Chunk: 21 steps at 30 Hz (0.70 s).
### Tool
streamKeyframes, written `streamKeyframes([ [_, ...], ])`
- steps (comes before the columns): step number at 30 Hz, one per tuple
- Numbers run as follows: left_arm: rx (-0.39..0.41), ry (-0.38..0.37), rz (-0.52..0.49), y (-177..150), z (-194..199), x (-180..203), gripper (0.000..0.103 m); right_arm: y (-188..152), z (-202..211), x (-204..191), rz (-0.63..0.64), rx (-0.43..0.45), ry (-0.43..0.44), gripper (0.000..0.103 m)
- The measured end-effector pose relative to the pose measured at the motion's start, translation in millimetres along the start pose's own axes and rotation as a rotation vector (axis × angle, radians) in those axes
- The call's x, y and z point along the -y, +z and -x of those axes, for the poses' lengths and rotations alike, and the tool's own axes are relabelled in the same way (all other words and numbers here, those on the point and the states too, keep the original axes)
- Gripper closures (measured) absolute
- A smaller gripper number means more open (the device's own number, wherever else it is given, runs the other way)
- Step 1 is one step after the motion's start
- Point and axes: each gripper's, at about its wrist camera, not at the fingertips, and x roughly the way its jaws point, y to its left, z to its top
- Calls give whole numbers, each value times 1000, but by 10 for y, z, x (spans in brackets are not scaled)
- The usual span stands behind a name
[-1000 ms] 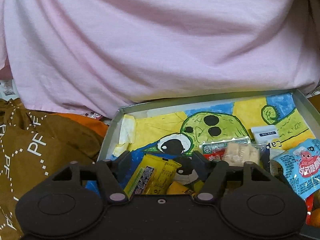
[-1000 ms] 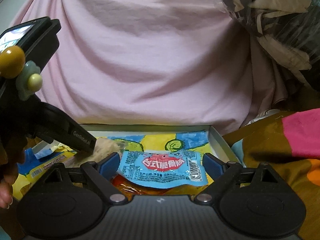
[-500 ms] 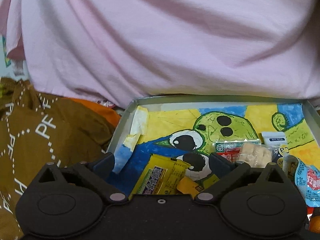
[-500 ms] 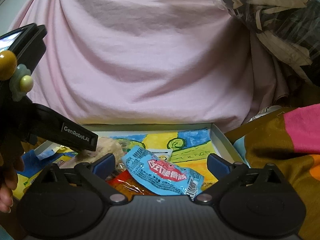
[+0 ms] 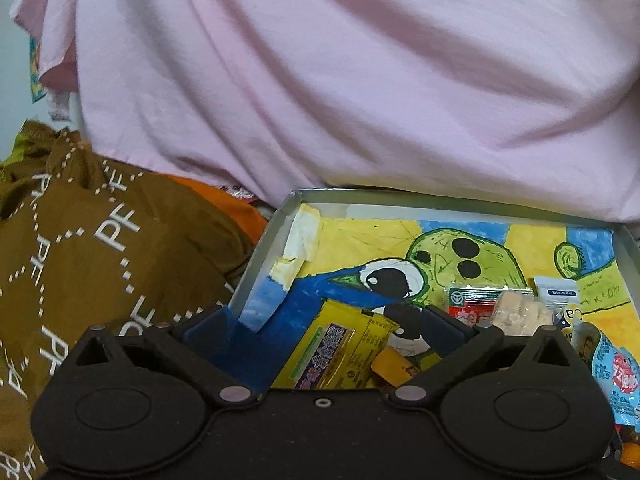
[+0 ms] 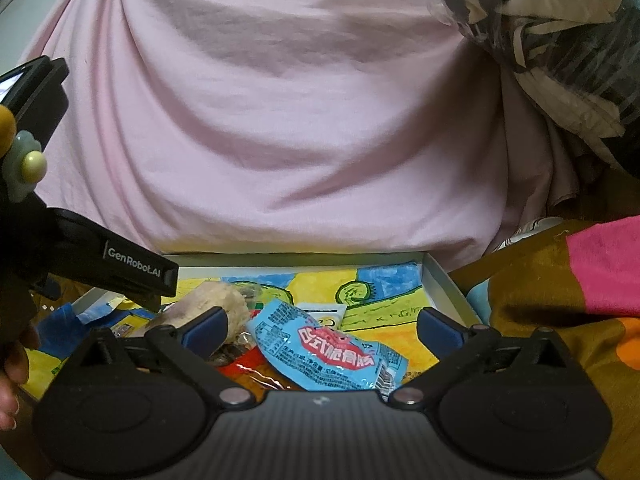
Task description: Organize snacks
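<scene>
Snacks lie scattered in the shallow grey tray (image 5: pixel 262 258), whose floor is covered by a child's painting in yellow, blue and green. My left gripper (image 5: pixel 326 330) hangs over the tray's near left part, tipped downward, its jaws spread as wide as they go and pressing on nothing. Between its blue-padded fingers (image 5: pixel 210 330) I see the yellow snack packet (image 5: pixel 340 354) lying loose on the painting, with an orange wrapper (image 5: pixel 394 368) just beside it. Further right sit a red-and-green sachet (image 5: pixel 466 304), a clear bag of pale cubes (image 5: pixel 518 314) and a small white sachet (image 5: pixel 556 292), all close together.

My right gripper (image 6: pixel 322 328) points level across the same tray, jaws likewise wide apart and gripping nothing. The light blue packet (image 6: pixel 332 354) with red lettering lies tilted between its fingers, touching neither pad, on top of a red wrapper (image 6: pixel 250 368). A pale lumpy snack in clear wrap (image 6: pixel 224 306) sits just behind the left-hand finger in that view.

In the right view my left gripper's black body (image 6: pixel 120 264) reaches in over the tray's far left side. A pink cloth (image 5: pixel 360 80) rises behind the tray, and a brown patterned fabric (image 5: pixel 88 248) lies to its left.
</scene>
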Motion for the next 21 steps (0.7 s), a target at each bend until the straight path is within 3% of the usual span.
streamKeyframes([
  [21, -12, -6, 68, -15, 173, -72, 1, 100, 171, -31, -9, 18, 3, 0],
])
